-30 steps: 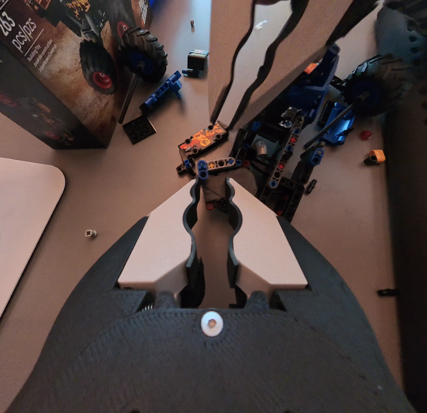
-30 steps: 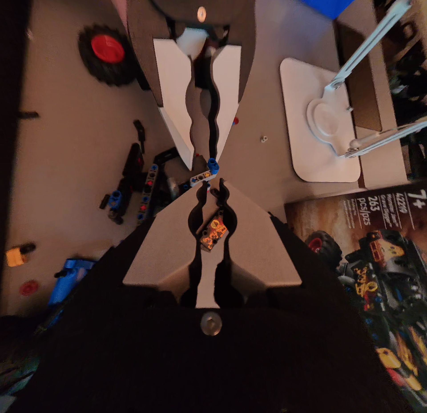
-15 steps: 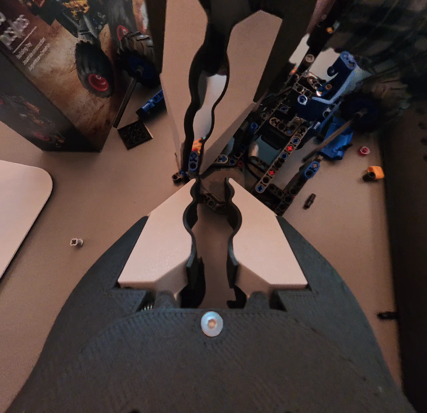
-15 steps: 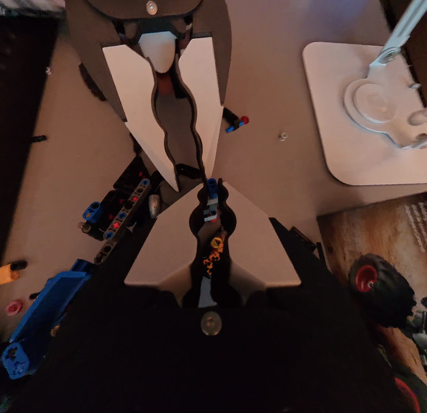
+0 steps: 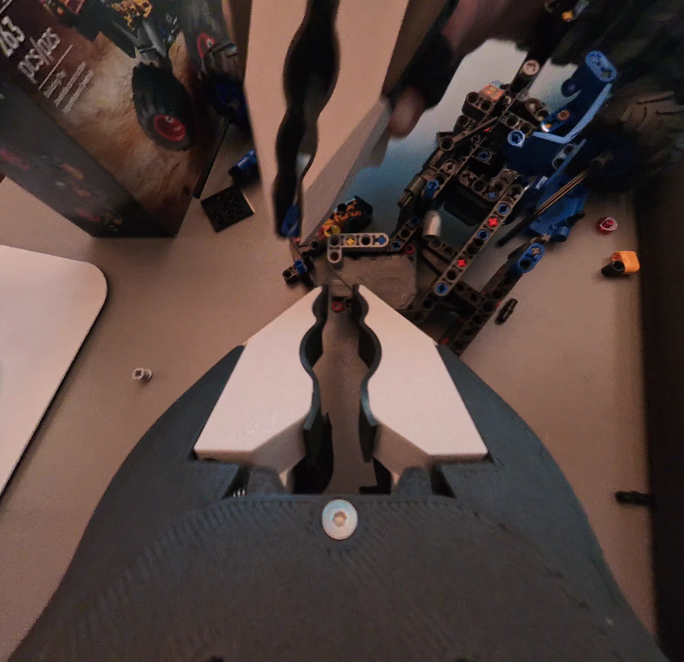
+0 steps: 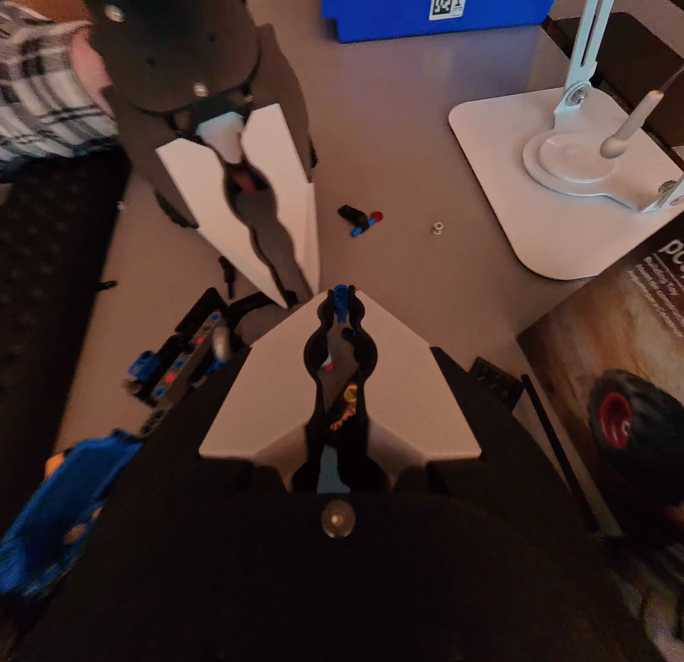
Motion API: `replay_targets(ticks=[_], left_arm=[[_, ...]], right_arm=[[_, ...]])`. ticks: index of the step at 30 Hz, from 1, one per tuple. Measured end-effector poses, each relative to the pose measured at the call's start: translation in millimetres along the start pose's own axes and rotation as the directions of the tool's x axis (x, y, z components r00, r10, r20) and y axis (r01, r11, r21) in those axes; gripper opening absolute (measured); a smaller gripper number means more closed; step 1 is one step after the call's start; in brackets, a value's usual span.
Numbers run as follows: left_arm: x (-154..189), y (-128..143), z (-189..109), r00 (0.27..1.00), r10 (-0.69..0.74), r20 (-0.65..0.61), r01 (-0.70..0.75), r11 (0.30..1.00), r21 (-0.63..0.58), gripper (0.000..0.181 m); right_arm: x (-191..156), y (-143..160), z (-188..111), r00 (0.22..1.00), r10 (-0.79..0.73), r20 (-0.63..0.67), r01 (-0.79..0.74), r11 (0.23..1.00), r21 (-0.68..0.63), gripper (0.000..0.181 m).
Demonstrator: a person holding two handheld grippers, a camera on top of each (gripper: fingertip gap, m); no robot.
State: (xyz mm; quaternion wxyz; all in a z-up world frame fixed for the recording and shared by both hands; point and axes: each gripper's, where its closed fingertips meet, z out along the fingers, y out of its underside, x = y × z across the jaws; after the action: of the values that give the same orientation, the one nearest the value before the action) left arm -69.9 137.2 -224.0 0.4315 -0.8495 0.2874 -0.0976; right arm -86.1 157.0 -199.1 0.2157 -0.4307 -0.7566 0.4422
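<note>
My right gripper (image 6: pixel 340 296) is shut on a small blue pin (image 6: pixel 340 303), held just above the table. In the left wrist view it comes down from the top (image 5: pixel 288 226) with the blue pin (image 5: pixel 290 218) at its tips. My left gripper (image 5: pixel 340 292) is closed to a narrow gap on a black beam with a red pin (image 5: pixel 337 305) at the near edge of a black and blue toy chassis (image 5: pixel 473 207). A grey L-shaped beam (image 5: pixel 357 242) and a flame-printed panel (image 5: pixel 346 216) lie just beyond its tips. The left gripper (image 6: pixel 296 300) also shows in the right wrist view.
A toy box (image 5: pixel 92 107) stands at the left, a black plate (image 5: pixel 227 207) beside it. A white lamp base (image 6: pixel 555 181) and a blue bin (image 6: pixel 425 7) stand farther off. Loose bits: a grey bush (image 5: pixel 141 374), an orange piece (image 5: pixel 623 261), a red stud (image 5: pixel 607 224). A plaid sleeve (image 6: pixel 44 100) shows. The black plate (image 5: pixel 227 207) lies around 11 cm away from my right fingertips.
The right gripper closed on the blue pin at the end of the grey beam and drew it away. The grey beam now lies on the chassis. The left gripper kept its grip.
</note>
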Motion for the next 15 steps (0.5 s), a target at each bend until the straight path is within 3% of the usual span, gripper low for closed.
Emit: replay_targets(ticks=[3, 6, 9, 10, 12, 15], left_arm=[[-1.8, -0.5, -8.1, 0.999, -0.032, -0.019, 0.033, 0.999, 0.016, 0.027], [-1.6, 2.9, -9.1, 0.998, -0.047, -0.036, 0.047, 0.999, -0.009, 0.034], [-1.2, 5.0, -11.0, 0.996, -0.064, -0.065, 0.064, 0.998, -0.012, 0.038], [-0.7, 5.0, -11.9, 0.995, -0.07, -0.075, 0.069, 0.998, -0.009, 0.037], [1.2, 6.1, -10.7, 0.994, -0.062, -0.089, 0.061, 0.998, -0.015, 0.038], [7.8, 1.0, -4.8, 0.991, -0.044, -0.128, 0.044, 0.999, 0.0, 0.039]], right_arm=[[0.0, -6.0, -23.8, 1.0, 0.02, -0.006, -0.02, 1.0, 0.016, 0.013], [-0.9, 23.9, -22.3, 0.998, 0.063, 0.016, -0.061, 0.991, -0.117, 0.028], [0.4, 37.9, -18.1, 0.998, 0.058, 0.009, -0.055, 0.981, -0.187, 0.013], [-0.4, 33.3, -19.5, 0.999, 0.044, 0.01, -0.041, 0.985, -0.167, 0.0], [-5.5, 18.8, -23.3, 0.998, 0.054, 0.028, -0.05, 0.993, -0.11, 0.0], [-15.5, 6.8, -24.8, 0.998, 0.059, 0.034, -0.054, 0.991, -0.126, 0.014]])
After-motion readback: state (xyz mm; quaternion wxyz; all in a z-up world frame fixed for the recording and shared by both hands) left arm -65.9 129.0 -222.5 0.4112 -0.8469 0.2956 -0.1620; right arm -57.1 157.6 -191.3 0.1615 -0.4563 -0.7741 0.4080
